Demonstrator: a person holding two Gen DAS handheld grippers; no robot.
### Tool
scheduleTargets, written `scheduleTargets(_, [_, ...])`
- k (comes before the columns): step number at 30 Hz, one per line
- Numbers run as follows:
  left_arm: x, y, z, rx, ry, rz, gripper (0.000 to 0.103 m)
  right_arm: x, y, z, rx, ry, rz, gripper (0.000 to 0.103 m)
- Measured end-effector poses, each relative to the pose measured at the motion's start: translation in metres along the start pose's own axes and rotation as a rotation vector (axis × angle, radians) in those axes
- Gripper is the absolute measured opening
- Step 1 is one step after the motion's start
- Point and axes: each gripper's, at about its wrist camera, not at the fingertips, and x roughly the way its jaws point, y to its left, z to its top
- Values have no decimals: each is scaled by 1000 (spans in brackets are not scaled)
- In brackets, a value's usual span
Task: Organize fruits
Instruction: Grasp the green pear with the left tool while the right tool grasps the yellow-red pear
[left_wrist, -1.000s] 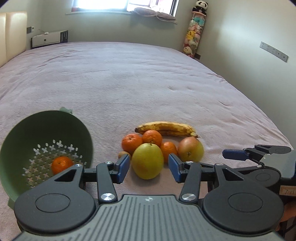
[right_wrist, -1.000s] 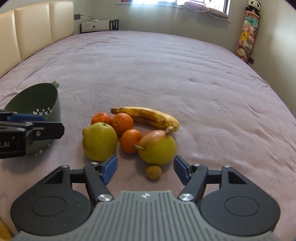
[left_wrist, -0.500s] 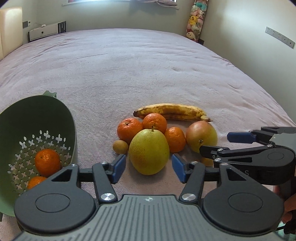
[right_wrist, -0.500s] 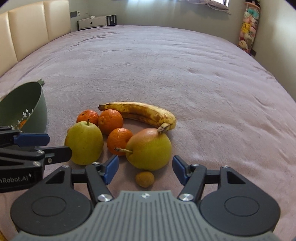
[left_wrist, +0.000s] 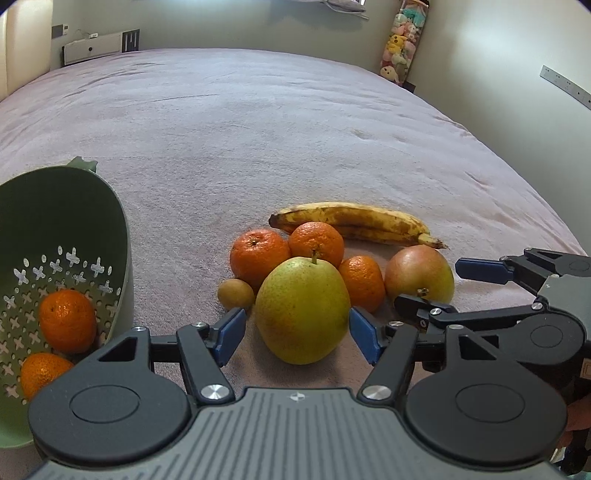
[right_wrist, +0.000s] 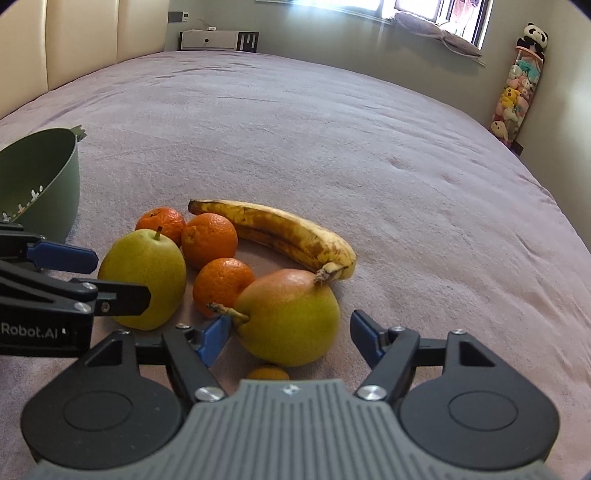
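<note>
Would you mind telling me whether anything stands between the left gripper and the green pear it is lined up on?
Nothing visible does. The left gripper has its jaws open on either side of the green pear, with bare bedspread in front. A small brown fruit and the mandarins sit beside and behind it.
</note>
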Motion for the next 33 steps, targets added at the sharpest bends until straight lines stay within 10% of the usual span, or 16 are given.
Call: scheduleTargets(33, [22, 2, 6, -40, 43, -52, 73, 14, -4, -2, 32, 25, 15, 66])
